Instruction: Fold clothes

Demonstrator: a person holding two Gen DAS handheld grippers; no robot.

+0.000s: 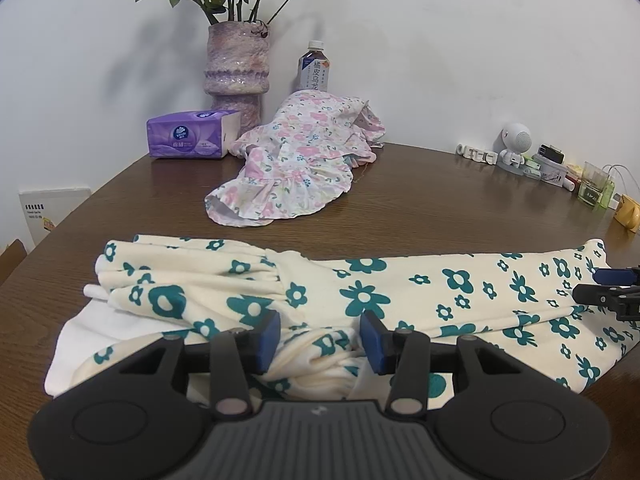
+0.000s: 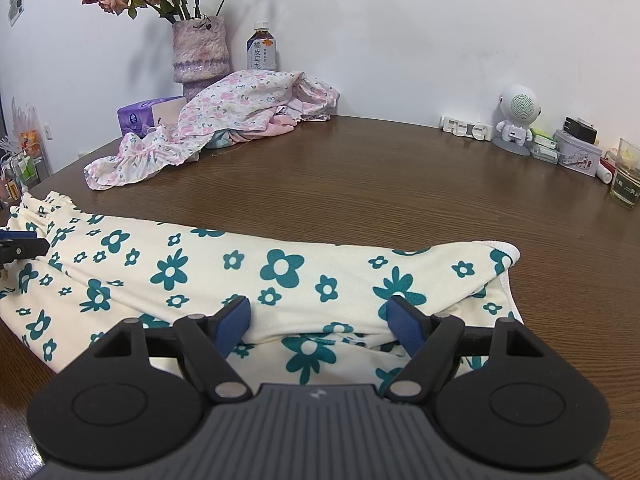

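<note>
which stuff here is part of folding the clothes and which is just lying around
Part of the job:
- cream dress with green flowers
- pink floral garment
- left gripper
- right gripper

Just lying about:
- vase of flowers
- tissue pack
- drink bottle
- small white speaker
- glass

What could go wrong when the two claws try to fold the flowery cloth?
1. The left claw has only a bunched bit of the green-flower cloth between its pads, so that bit might slip out when lifted.
2. The right claw stands open over the cloth's near edge; closing there may catch just one layer, making a crooked fold.
3. A big swing could drag the cloth into the pink clothes.
</note>
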